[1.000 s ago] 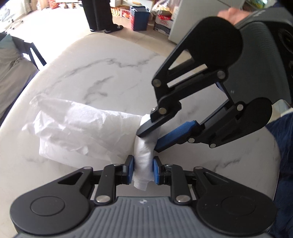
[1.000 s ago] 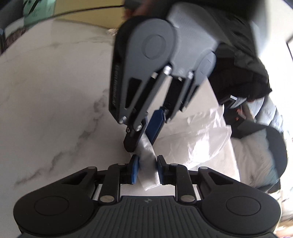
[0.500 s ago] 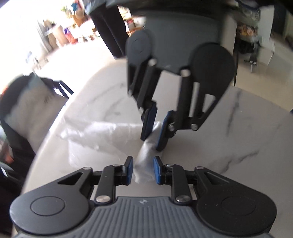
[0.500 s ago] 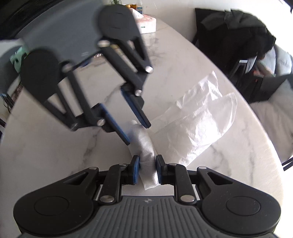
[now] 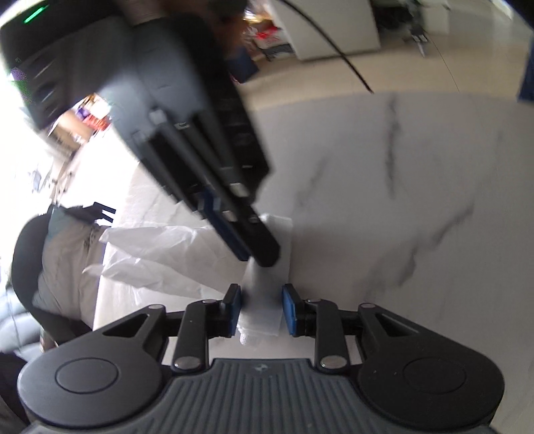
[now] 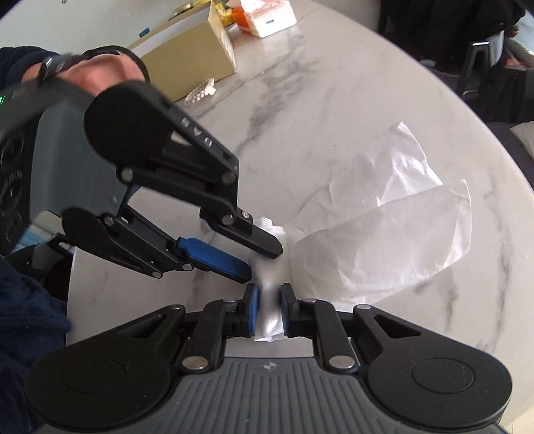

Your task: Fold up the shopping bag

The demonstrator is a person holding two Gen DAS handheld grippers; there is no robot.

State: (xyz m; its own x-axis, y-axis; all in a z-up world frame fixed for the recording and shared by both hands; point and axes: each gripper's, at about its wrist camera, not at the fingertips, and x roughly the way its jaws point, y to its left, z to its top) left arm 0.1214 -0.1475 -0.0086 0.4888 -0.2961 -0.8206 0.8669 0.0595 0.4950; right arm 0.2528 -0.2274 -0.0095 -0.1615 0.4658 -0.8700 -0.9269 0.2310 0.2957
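A crumpled white shopping bag lies on the marble table, its near end twisted into a narrow strip. My right gripper has that strip between its blue pads, and its jaws are closing on it. My left gripper comes in from the left and holds the same strip just beyond. In the left wrist view the bag spreads to the left. The strip fills the gap of the left gripper, whose jaws are opening slightly. The right gripper looms blurred above it.
A cardboard box and a tissue pack stand at the table's far side. A hand holds the left gripper. A chair draped with clothing stands beyond the table's left edge. Dark chairs stand at the right.
Both grippers have rolled and swung around each other while keeping the bag's twisted end between them. The left pads stand slightly wider apart, the right pads slightly closer.
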